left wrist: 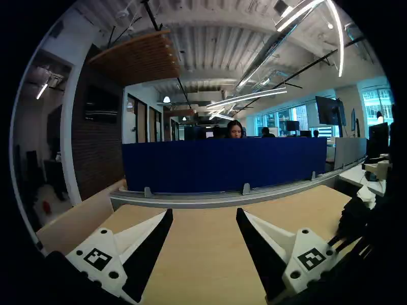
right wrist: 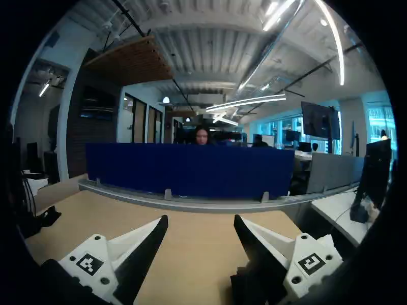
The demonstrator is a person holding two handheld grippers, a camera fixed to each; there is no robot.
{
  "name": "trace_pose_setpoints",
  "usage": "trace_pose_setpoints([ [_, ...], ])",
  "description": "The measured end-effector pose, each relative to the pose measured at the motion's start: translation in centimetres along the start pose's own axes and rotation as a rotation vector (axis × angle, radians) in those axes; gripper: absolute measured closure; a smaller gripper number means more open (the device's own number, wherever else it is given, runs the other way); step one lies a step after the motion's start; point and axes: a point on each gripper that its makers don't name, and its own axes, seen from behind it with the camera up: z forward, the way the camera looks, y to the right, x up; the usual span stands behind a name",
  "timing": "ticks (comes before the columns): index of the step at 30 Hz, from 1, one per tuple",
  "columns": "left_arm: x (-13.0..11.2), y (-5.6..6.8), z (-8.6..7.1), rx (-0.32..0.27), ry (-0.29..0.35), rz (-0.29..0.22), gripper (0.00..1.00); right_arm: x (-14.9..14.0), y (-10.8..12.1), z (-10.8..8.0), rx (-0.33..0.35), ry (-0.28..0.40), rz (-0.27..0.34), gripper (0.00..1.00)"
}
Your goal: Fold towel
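While held above wooden desk (left wrist: 203, 267), left claw (left wrist: 204, 211) agape, right claw (right wrist: 200, 217) agape

Glowing pale honey-tan across the smooth wooden worktop (left wrist: 203, 264). Showing white on the outer shells and black on the inner faces of the two-finger plastic left claw (left wrist: 203, 211) and the matching right claw (right wrist: 200, 217). Carrying black-and-white square pixel-pattern markers (left wrist: 97, 258) on those white shells. Standing deep royal blue along the long fabric divider panel (left wrist: 224, 163), edging into pale grey on the metal rail (left wrist: 213, 197) beneath. Warming to reddish brown on the slatted wooden ceiling panel (left wrist: 137, 58).
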Motion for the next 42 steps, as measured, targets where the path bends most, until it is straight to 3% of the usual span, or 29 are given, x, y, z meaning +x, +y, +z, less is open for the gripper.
trace_pose_setpoints([
  [8,-2.5,-0.5,0.2,0.015,0.022,0.04,0.08,-0.5,-1.0,-0.1,0.005,-0.008,0.013,0.0],
  [20,-6.8,-1.7,0.4,0.027,0.055,0.029,0.08,-1.6,-2.3,0.2,0.007,0.009,0.034,0.0],
  [34,-14.0,-3.3,1.0,0.036,0.073,0.001,0.08,-4.8,-4.2,1.5,0.008,0.013,0.016,0.0],
  [42,-16.1,-3.9,1.4,0.047,0.077,-0.026,0.08,-6.2,-5.3,2.6,0.02,0.01,-0.004,0.0],
])
